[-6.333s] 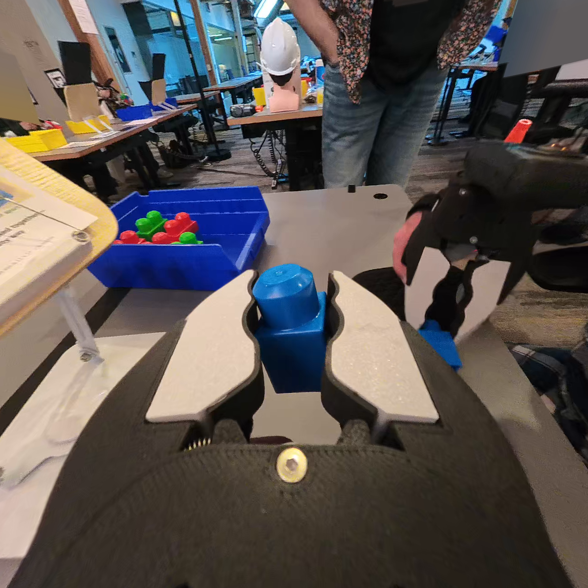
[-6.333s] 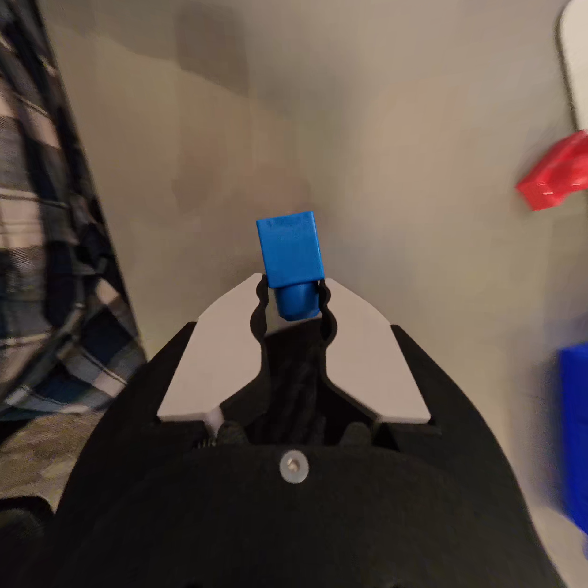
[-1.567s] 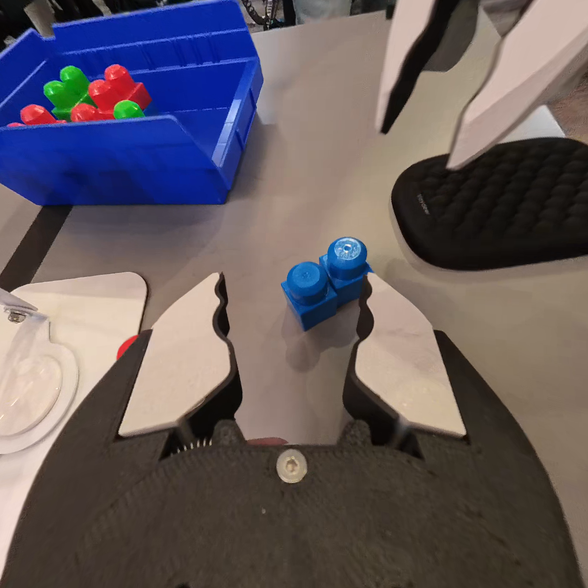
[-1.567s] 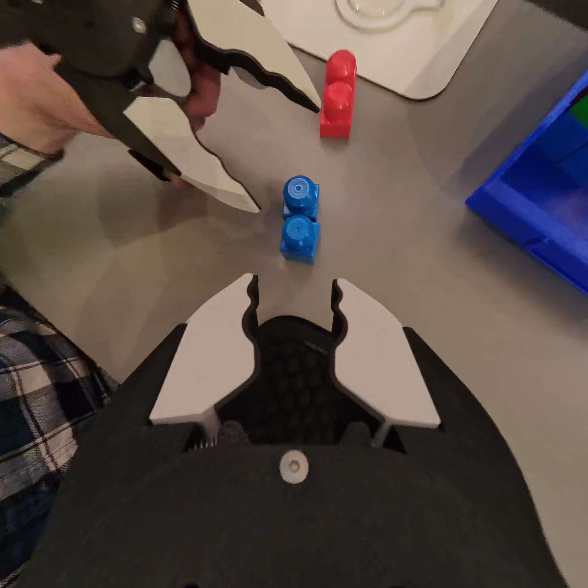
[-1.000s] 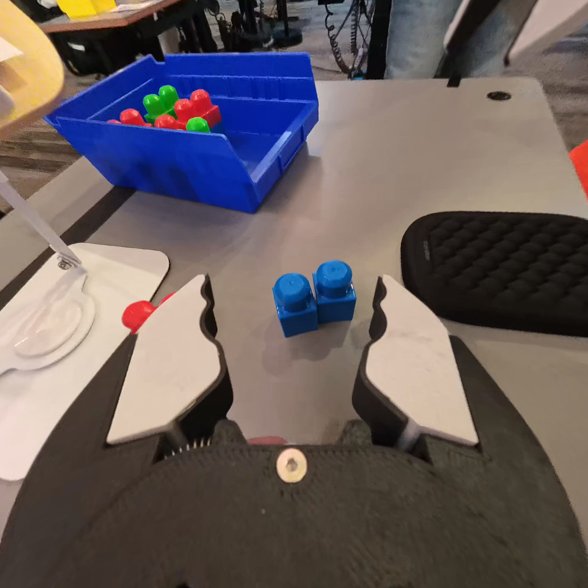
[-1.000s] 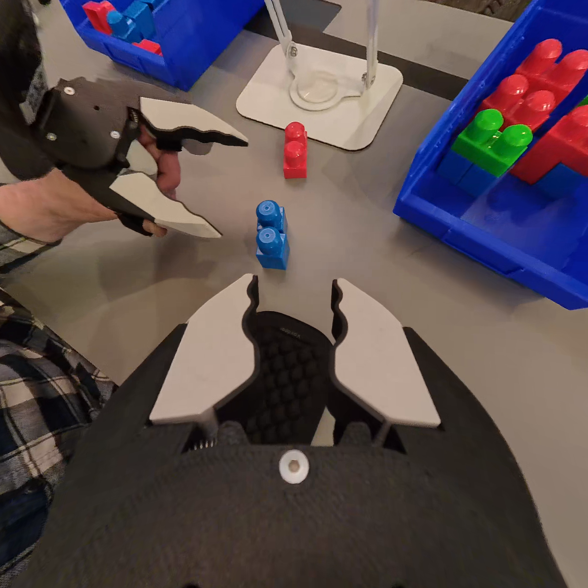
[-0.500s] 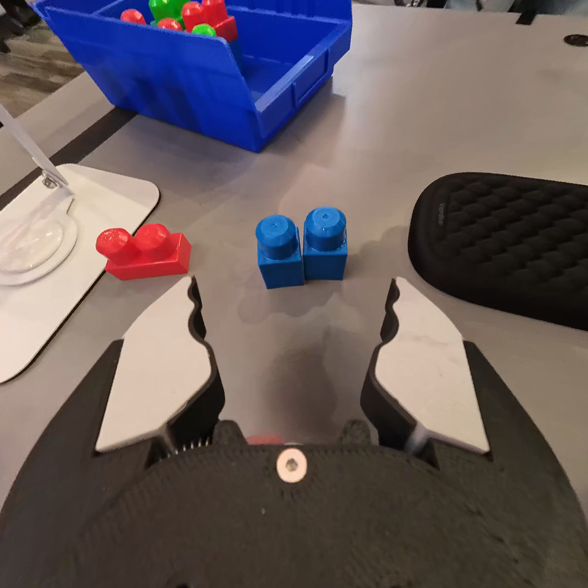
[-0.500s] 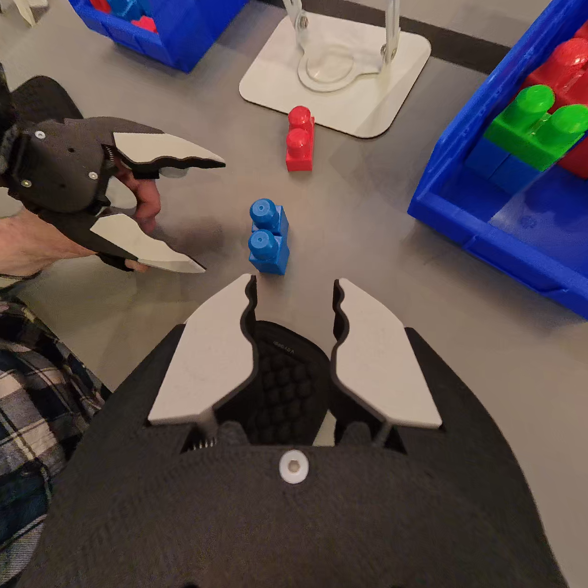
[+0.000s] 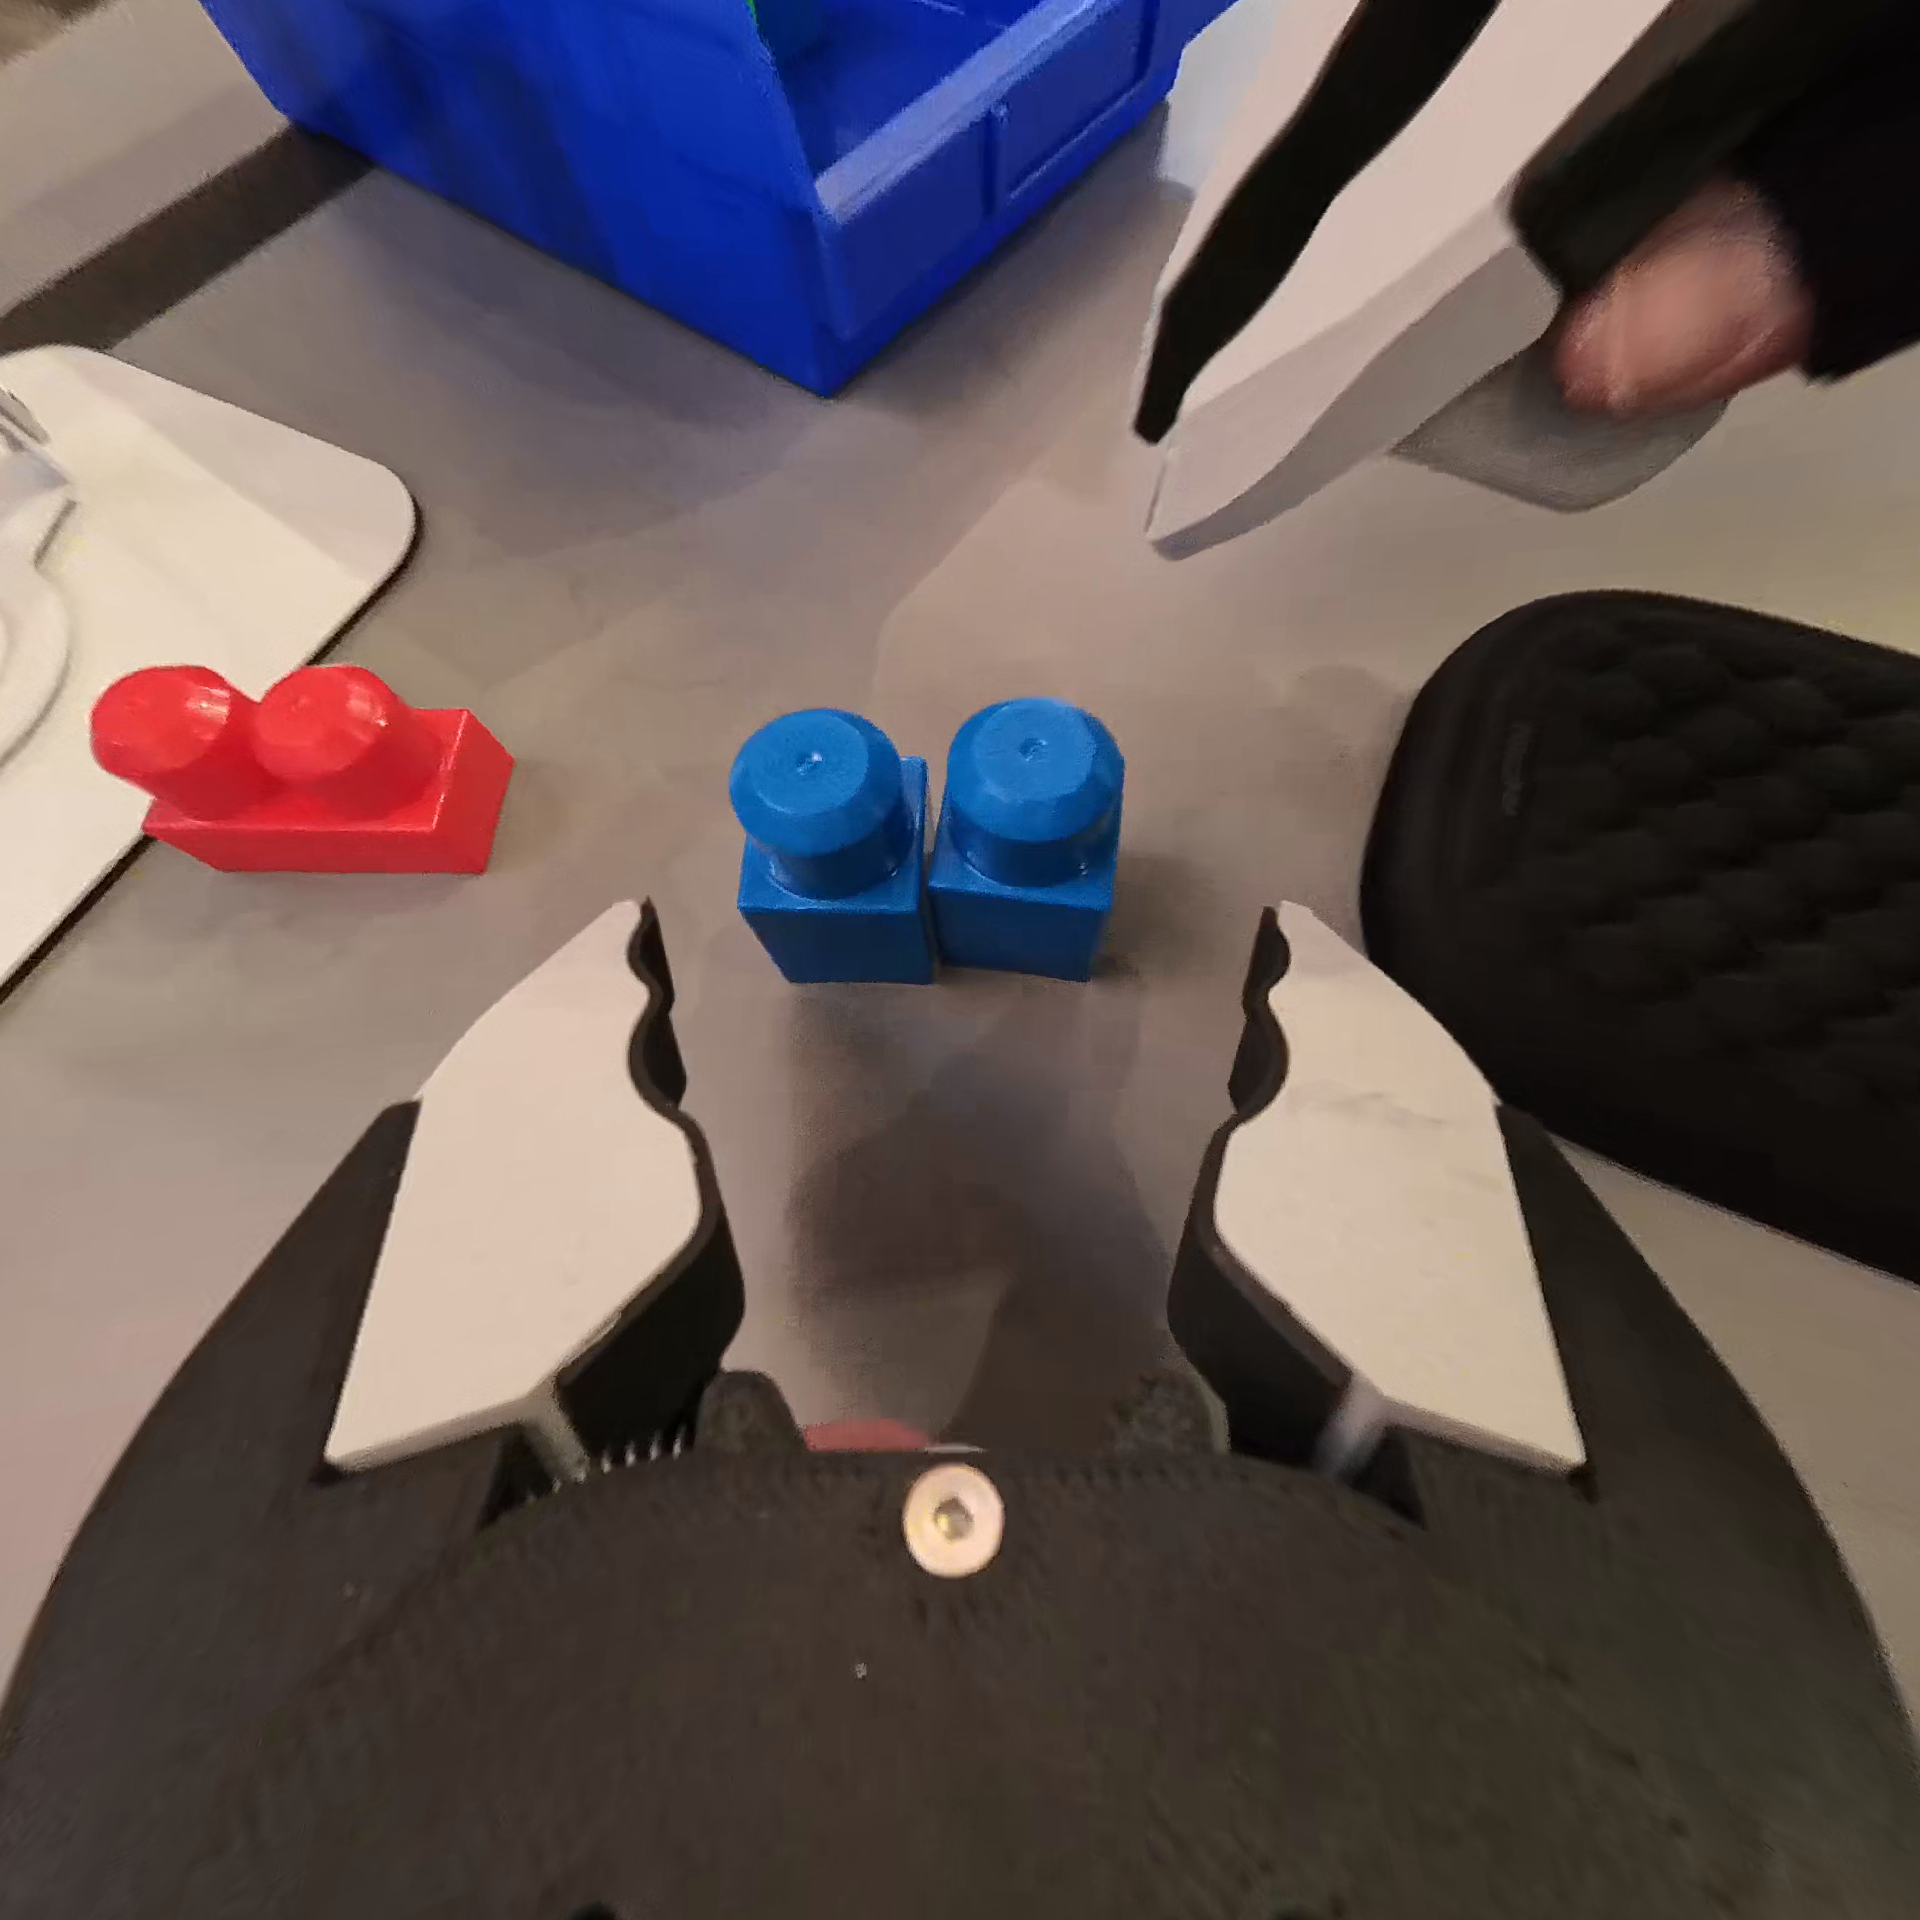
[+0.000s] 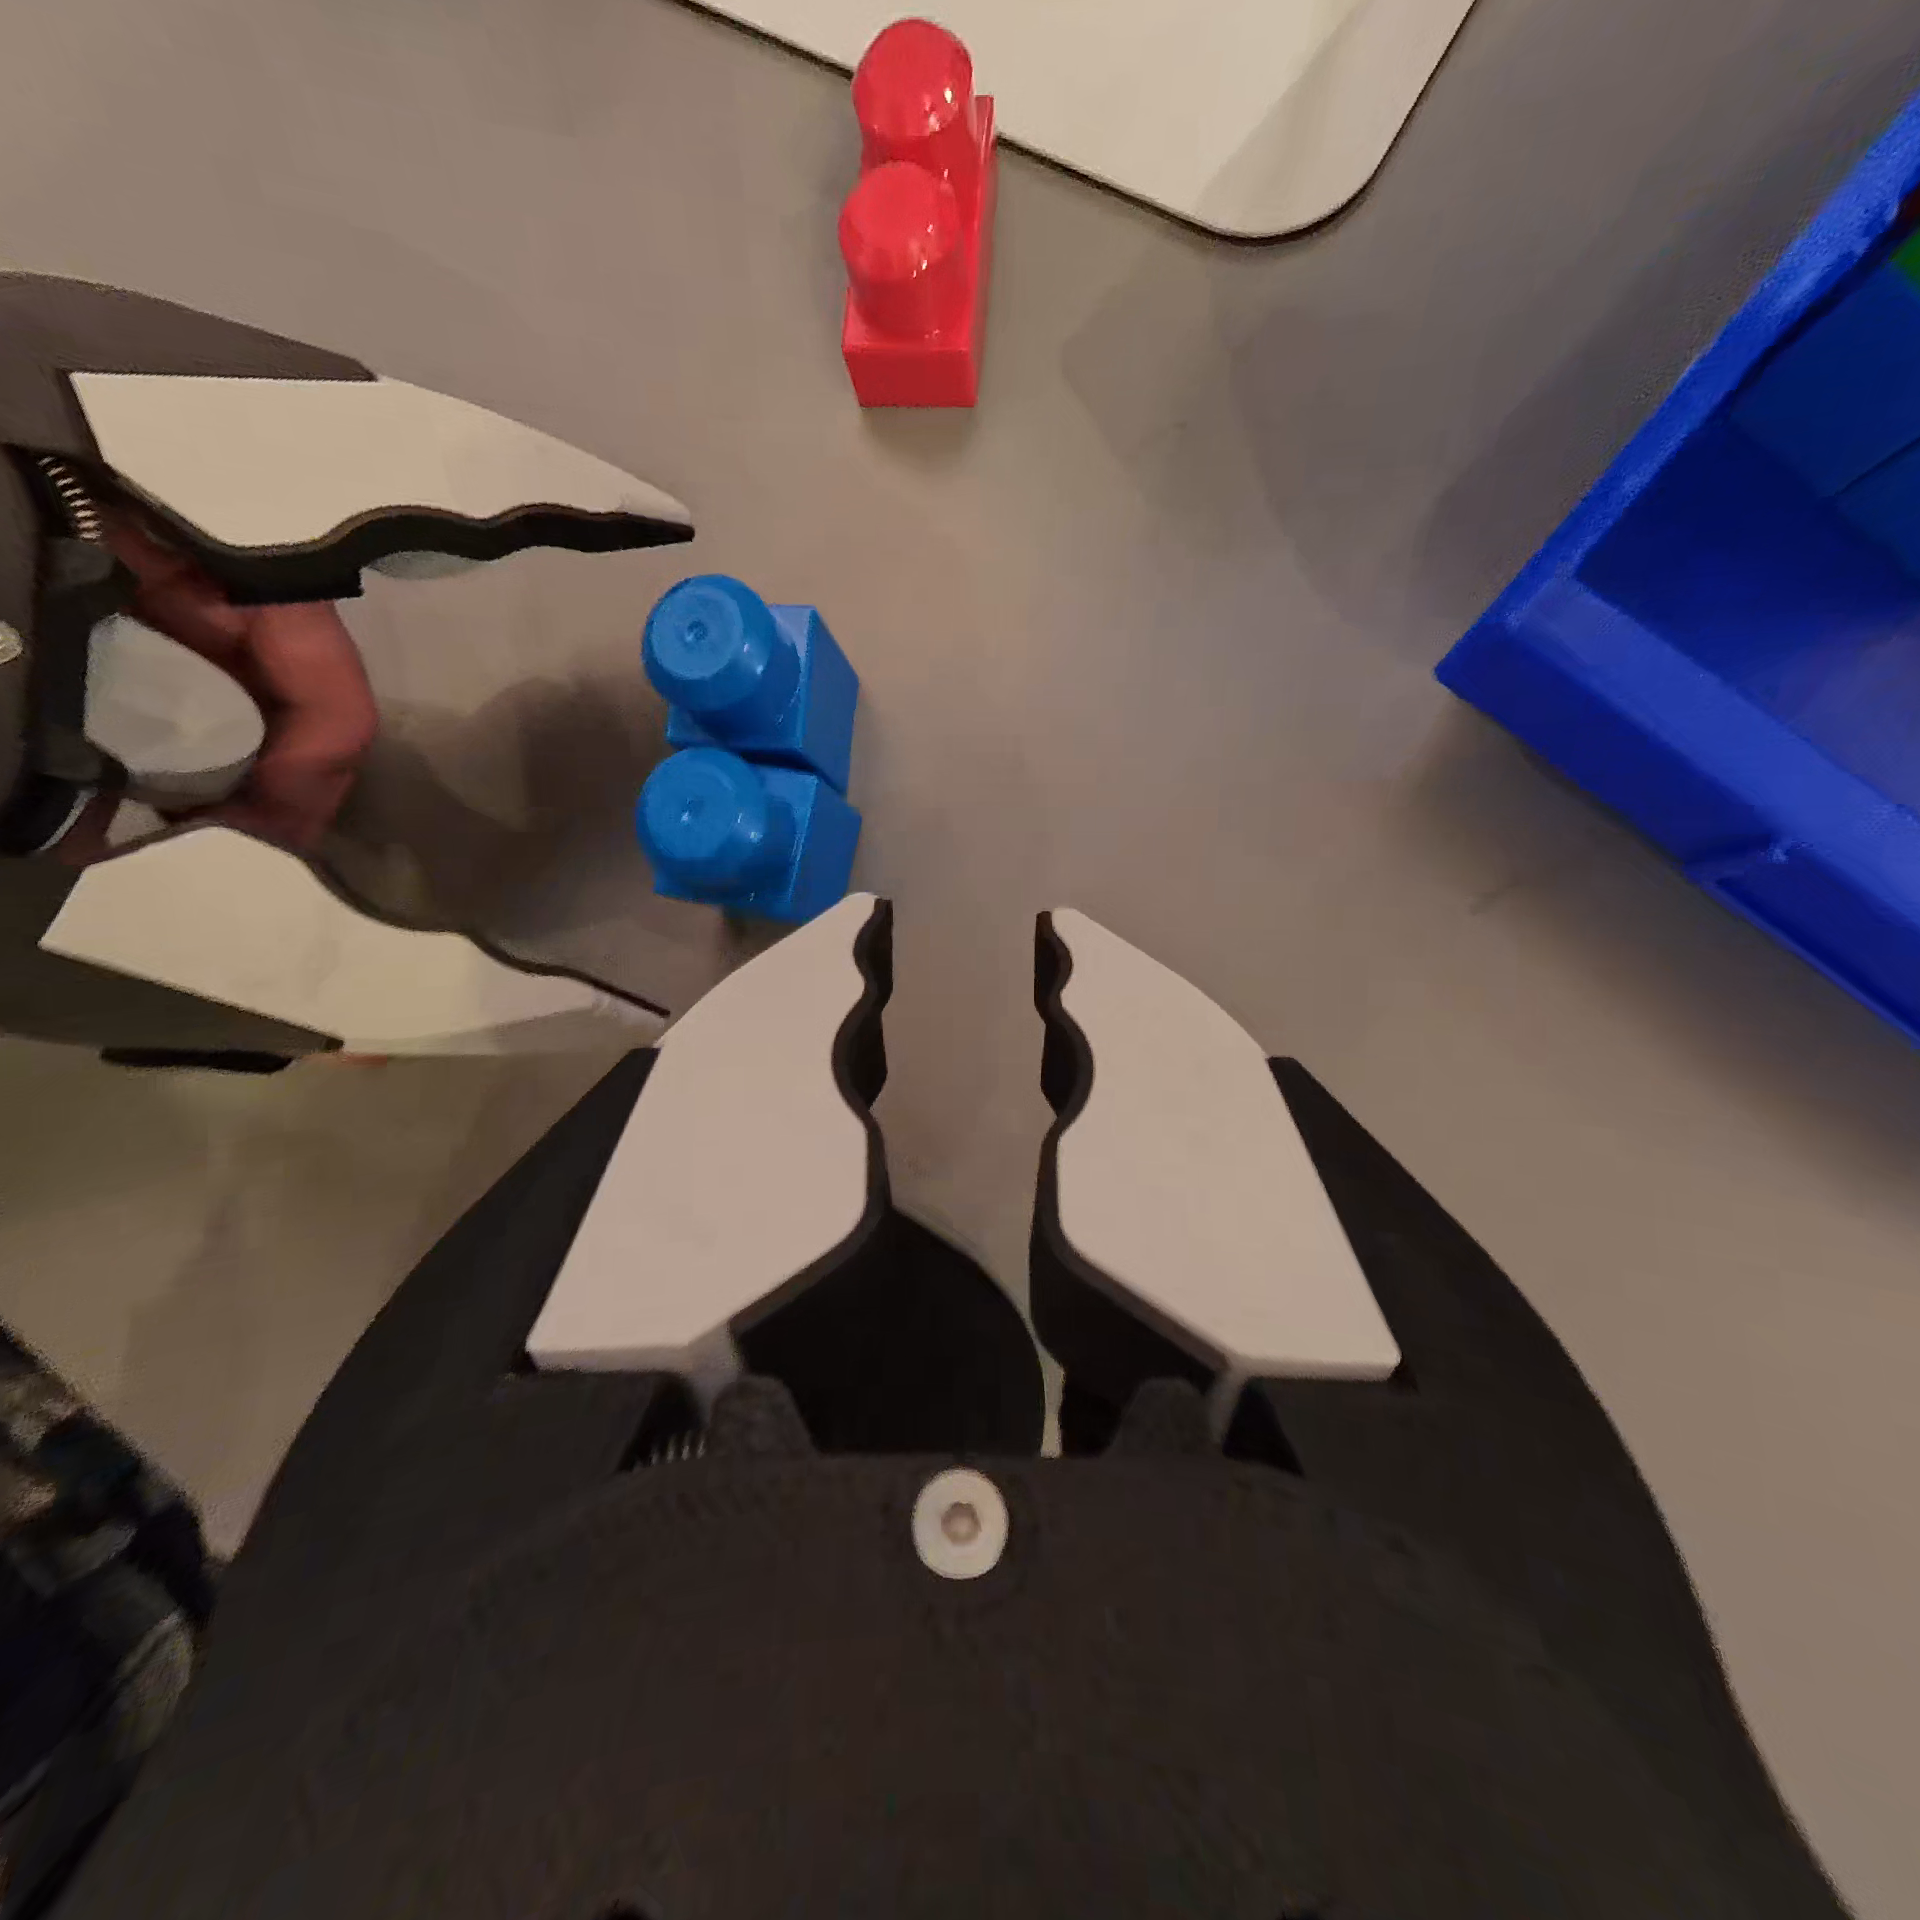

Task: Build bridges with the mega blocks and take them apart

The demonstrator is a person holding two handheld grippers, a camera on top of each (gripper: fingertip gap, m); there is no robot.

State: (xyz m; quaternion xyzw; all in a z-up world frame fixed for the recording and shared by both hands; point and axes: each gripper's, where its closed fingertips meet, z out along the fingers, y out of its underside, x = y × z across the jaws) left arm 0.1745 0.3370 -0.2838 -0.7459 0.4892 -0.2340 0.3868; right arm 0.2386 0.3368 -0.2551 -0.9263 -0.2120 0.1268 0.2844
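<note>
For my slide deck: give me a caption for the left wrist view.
Open left gripper faces two touching blue blocks; red block left.

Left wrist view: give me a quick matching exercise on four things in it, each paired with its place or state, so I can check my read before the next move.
Things:
1. red two-stud block
2. two blue single-stud blocks
3. black textured pad
4. left gripper

Places or states:
A. lying along the right edge of the grey table
B. wide open, nothing between the fingers
C. standing side by side and touching, just ahead of the fingertips
D. on the table beside the white base plate, left of the blue pair

Pairs: 1-D, 2-C, 3-A, 4-B
</note>
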